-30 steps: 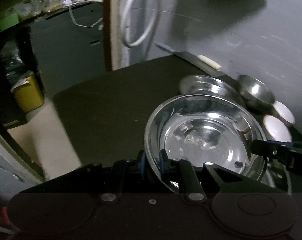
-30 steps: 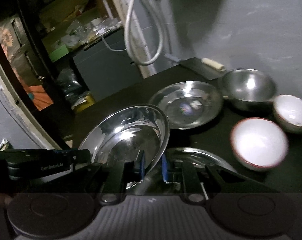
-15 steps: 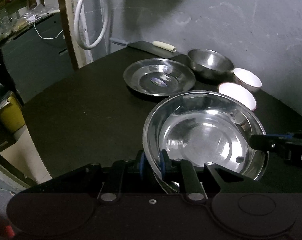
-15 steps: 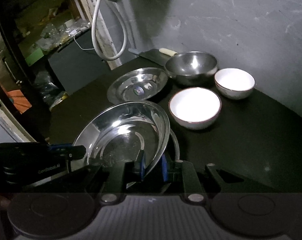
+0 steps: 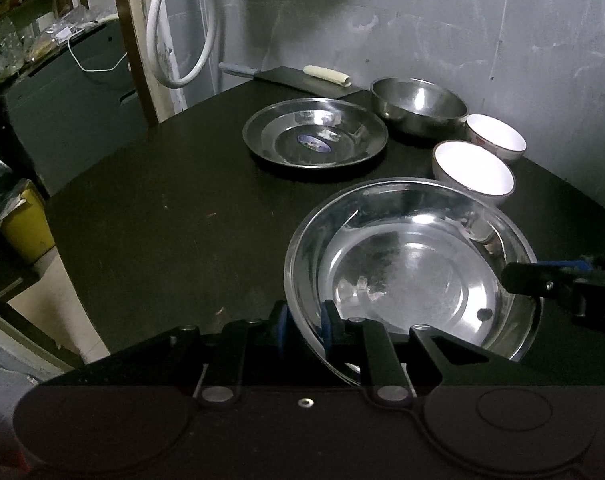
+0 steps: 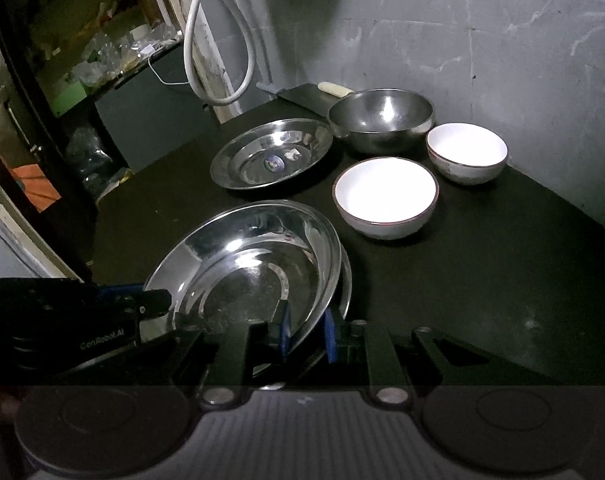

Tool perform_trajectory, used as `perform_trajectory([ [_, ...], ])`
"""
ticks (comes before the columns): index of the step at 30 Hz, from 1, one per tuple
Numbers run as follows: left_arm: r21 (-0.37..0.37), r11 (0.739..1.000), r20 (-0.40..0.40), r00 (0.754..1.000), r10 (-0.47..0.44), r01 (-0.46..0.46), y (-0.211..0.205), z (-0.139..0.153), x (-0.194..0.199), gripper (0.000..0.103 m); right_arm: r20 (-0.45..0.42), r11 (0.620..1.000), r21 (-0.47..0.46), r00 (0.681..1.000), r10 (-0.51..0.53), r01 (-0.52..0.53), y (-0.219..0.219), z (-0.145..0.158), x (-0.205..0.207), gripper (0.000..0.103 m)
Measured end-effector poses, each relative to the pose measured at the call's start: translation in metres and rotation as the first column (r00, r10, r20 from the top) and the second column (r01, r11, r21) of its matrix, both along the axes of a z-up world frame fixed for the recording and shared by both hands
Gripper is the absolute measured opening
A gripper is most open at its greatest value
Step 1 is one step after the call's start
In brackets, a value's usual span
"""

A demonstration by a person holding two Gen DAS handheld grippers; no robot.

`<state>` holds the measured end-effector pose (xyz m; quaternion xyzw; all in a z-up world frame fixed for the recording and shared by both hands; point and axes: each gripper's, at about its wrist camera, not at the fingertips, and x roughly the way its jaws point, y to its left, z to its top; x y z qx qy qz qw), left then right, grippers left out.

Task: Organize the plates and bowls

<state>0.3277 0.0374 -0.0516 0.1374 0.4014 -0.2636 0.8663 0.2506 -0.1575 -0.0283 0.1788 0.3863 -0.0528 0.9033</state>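
Beside near white bowl (image 6: 385,196): steel plate (image 6: 246,268), opposite rims pinched, both hand-held grippers.

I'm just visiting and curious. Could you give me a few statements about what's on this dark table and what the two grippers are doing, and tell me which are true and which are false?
1. Both grippers pinch the rim of the same steel plate. True: the left gripper and the right gripper clamp opposite edges of the near steel plate.
2. A second steel plate lies flat further back. True: the far steel plate lies there, with a sticker in its middle.
3. There are three white bowls. False: only two white bowls, the nearer and the farther.
4. The steel bowl is stacked inside a white bowl. False: it stands by itself on the table.
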Motion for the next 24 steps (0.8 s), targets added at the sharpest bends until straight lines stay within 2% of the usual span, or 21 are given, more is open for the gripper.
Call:
perform_trajectory([
  [18, -0.019, 0.999, -0.044, 0.998, 0.036, -0.037, -0.0005, -0.0034, 0.0034, 0.020, -0.003, 1.000, -0.011, 1.000, 0.010, -0.010, 0.0016, -0.0020, -0.0002, 0.027],
  [24, -0.030, 0.998, -0.052, 0.997, 0.053, -0.055, -0.0009, -0.0038, 0.0038, 0.023, -0.005, 1.000, -0.018, 1.000, 0.006, -0.006, 0.0018, -0.0021, 0.0002, 0.034],
])
